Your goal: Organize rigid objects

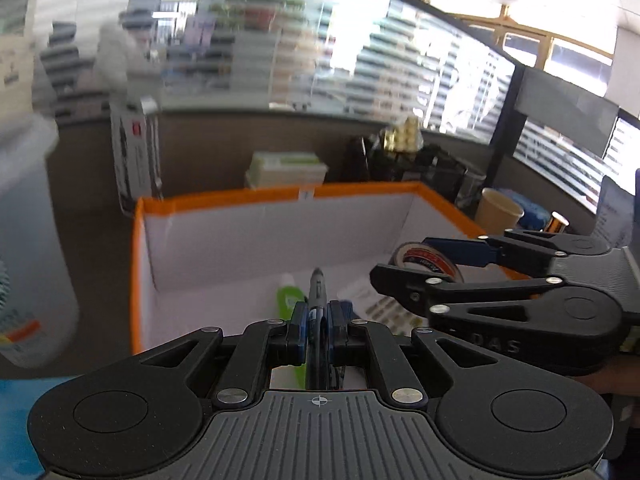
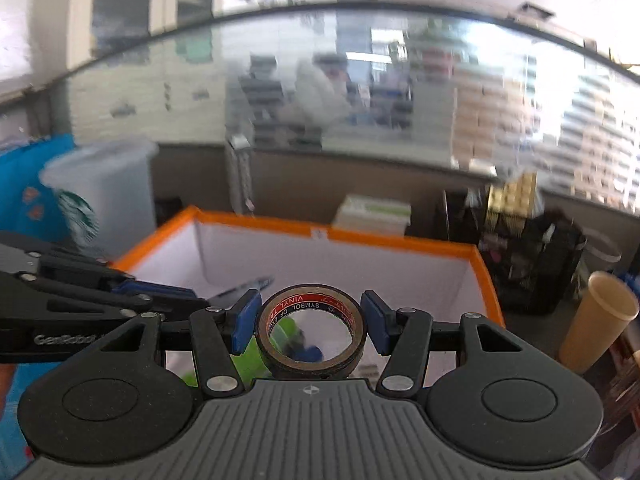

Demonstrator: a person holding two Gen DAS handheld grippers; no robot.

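Note:
My left gripper (image 1: 319, 320) is shut on a dark pen (image 1: 317, 288) that sticks forward over the box. The box (image 1: 280, 194) is white inside with an orange rim. In it lie a green bottle (image 1: 287, 300) and a printed sheet (image 1: 380, 306). My right gripper (image 1: 408, 260) comes in from the right, shut on a roll of black vinyl tape (image 1: 426, 258). In the right wrist view the tape roll (image 2: 280, 360) stands upright between the blue pads (image 2: 245, 320) of the right gripper (image 2: 311, 320), above the box (image 2: 360, 236). The left gripper (image 2: 196, 298) and pen (image 2: 244, 289) reach in from the left.
A plastic coffee cup (image 2: 100, 196) stands left of the box, a paper cup (image 2: 600, 320) to its right. Behind the box are a stack of flat boxes (image 1: 286, 168), a tall carton (image 1: 134, 160) and a black organiser (image 2: 532, 264). A partition with glass closes the back.

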